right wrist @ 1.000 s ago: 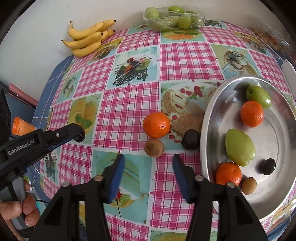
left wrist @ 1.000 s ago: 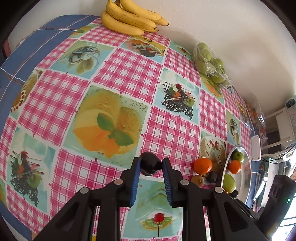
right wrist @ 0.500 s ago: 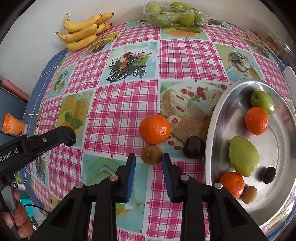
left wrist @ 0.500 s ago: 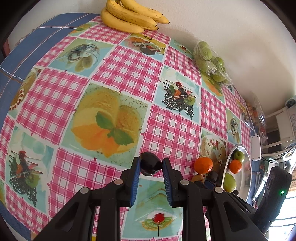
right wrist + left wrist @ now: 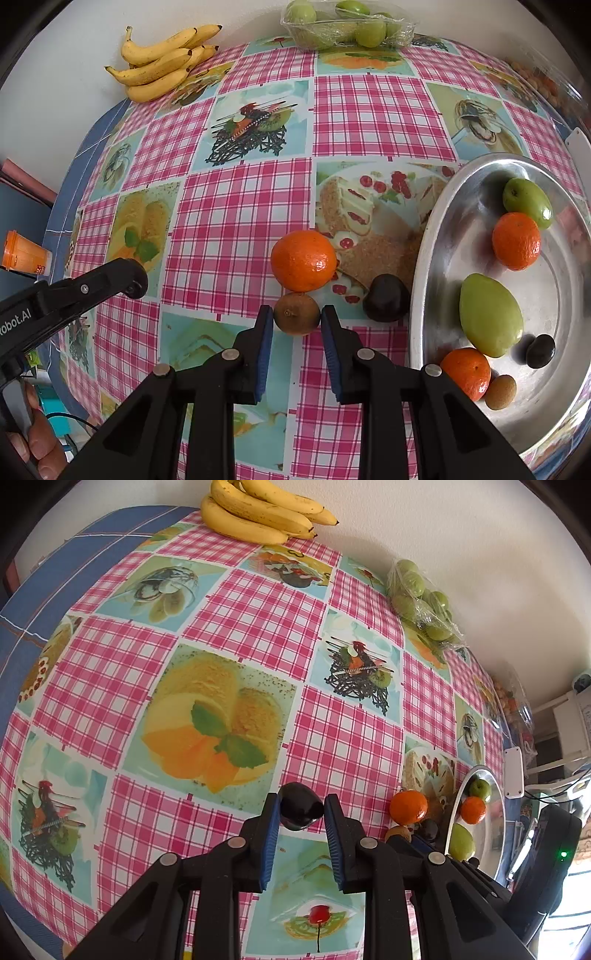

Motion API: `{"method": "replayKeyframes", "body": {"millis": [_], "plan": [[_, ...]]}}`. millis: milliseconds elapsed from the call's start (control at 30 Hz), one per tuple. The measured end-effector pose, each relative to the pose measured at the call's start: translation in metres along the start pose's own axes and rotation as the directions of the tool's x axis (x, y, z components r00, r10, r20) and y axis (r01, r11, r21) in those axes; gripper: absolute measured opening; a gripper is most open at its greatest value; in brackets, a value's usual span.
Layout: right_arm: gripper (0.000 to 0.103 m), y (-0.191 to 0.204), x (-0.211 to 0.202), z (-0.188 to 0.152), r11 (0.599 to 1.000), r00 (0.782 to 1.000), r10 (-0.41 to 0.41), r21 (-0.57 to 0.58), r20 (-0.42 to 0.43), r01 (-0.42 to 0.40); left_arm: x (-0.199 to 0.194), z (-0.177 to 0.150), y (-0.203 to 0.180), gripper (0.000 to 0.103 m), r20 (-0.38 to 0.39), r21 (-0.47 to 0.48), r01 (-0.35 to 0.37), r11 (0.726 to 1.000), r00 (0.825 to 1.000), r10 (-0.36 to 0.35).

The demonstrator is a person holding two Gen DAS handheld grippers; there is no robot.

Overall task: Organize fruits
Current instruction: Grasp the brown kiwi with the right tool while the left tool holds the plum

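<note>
1. Currently, a dark plum (image 5: 301, 811) is clamped between the blue pads of the left gripper (image 5: 301, 812) and is held above the checked tablecloth (image 5: 251, 616).
2. A small brown fruit (image 5: 296, 313) is bracketed by the right gripper (image 5: 296, 317); its jaws have just been closing, and the pads are seen at both flanks of the fruit, touching or nearly so. The fruit rests on the cloth.
3. An orange (image 5: 303, 260) is seen touching the brown fruit on its far side; a second dark plum (image 5: 386, 297) lies just beside, against the rim of the metal tray (image 5: 421, 258).
4. In the tray are seen: a large green fruit (image 5: 490, 314), a smaller green fruit (image 5: 527, 202), two oranges (image 5: 516, 240) (image 5: 466, 372), a small dark fruit (image 5: 540, 351) and a small brown fruit (image 5: 501, 392).
5. A bunch of bananas (image 5: 162, 64) is placed at the far edge by the wall; a wrapped pack of green fruit (image 5: 343, 24) lies further along that edge.
6. The left gripper's body and the fingers of a hand (image 5: 37, 443) holding it are caught at the left edge of the right wrist view.
</note>
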State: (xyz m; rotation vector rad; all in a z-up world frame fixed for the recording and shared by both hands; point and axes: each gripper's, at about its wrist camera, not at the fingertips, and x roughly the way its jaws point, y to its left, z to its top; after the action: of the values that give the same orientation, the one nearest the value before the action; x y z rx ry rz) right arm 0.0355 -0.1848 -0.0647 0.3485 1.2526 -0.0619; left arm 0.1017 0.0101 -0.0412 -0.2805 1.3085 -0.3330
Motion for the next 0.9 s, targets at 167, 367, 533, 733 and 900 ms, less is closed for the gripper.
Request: {"method": "replayKeyframes", "body": {"millis": [167,367,533,733,900], "plan": [[0.027,0.000,-0.009,-0.001,1.000,1.000,0.021,0.005,0.018,-0.022,-0.003,0.001,0.000,0.026,0.011,-0.003,0.003,1.000,1.000,-0.003],[0.027,0.001,-0.034,-0.001,0.998,0.996,0.056,0.003,0.076,-0.057,-0.009,0.002,-0.002,0.026,0.029,0.005,0.008,1.000,1.000,-0.008],[0.027,0.001,-0.047,-0.001,0.998,0.993,0.055,-0.001,0.103,-0.055,-0.013,0.002,-0.004,0.026,0.040,0.011,0.007,1.000,0.999,-0.008],[0.027,-0.002,-0.055,-0.003,0.999,0.992,0.044,0.000,0.116,-0.044,-0.013,0.001,-0.008,0.026,0.049,0.022,0.004,1.000,0.999,-0.005],[0.027,-0.012,-0.058,-0.003,0.999,0.992,0.044,0.026,0.120,-0.048,-0.011,-0.002,-0.018,0.026,0.047,0.042,-0.004,0.999,0.999,0.002]]}}
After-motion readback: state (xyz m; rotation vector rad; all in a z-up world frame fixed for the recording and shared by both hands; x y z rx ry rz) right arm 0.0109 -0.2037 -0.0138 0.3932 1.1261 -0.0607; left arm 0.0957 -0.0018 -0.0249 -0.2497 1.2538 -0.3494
